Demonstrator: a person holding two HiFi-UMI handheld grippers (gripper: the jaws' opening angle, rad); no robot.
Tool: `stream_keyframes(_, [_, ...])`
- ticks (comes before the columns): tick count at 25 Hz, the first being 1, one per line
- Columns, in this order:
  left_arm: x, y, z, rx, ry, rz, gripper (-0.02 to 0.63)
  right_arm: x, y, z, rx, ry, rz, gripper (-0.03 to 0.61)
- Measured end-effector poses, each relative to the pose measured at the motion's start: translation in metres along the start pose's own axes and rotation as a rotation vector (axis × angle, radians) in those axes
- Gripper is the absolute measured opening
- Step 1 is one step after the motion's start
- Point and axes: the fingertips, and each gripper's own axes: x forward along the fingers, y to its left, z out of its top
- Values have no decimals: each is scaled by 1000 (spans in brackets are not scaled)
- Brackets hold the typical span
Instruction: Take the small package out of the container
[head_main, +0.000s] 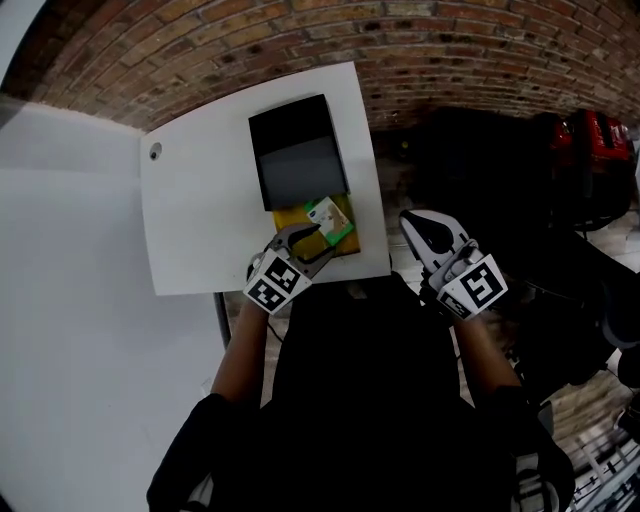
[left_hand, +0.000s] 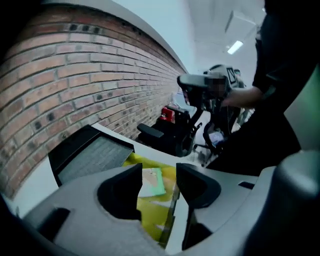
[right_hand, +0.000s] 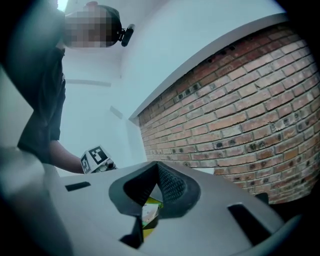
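From the head view I see a white counter (head_main: 200, 200) set against a brick wall (head_main: 300, 40). A black container (head_main: 298, 150) stands open on it, its inside grey. Just in front of the container's near edge lies a flat yellow pad (head_main: 295, 218), and the small package (head_main: 329, 219), white and green, rests on top of that pad, outside the black container. My left tongs (head_main: 318, 242) reach in over the near edge of the counter, their tips right at the yellow pad and beside the package. My right tongs (head_main: 418, 225) hang off the right edge of the counter, well apart from the package.

In the left gripper view the left tongs (left_hand: 160, 172) are released: the two jaws stand apart with a clear gap. The small package (left_hand: 152, 182) shows in that gap, lying on the yellow pad (left_hand: 155, 215), and neither pad presses on it. The black container (left_hand: 92, 155) sits to the left, along the brick wall (left_hand: 75, 75).

In the right gripper view the right tongs (right_hand: 156, 167) are clenched, tips meeting, with nothing gripped. Through the opening behind the tips I catch a sliver of the small package (right_hand: 149, 212) on yellow. The left tongs' marker cube (right_hand: 95, 159) shows at the left, and the brick wall (right_hand: 240, 125) fills the right.
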Motion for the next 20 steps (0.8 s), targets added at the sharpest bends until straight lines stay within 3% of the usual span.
stream_keyframes(3, [7, -2, -17, 213, 115, -47, 220, -2, -1, 3, 1, -9, 0, 6])
stream_keyframes(8, [20, 2, -30, 534, 213, -125, 242, -15, 1, -6, 5, -3, -24, 6])
stream_keyframes(20, [48, 16, -53, 1027, 367, -317, 278, -28, -13, -12, -12, 37, -89, 6])
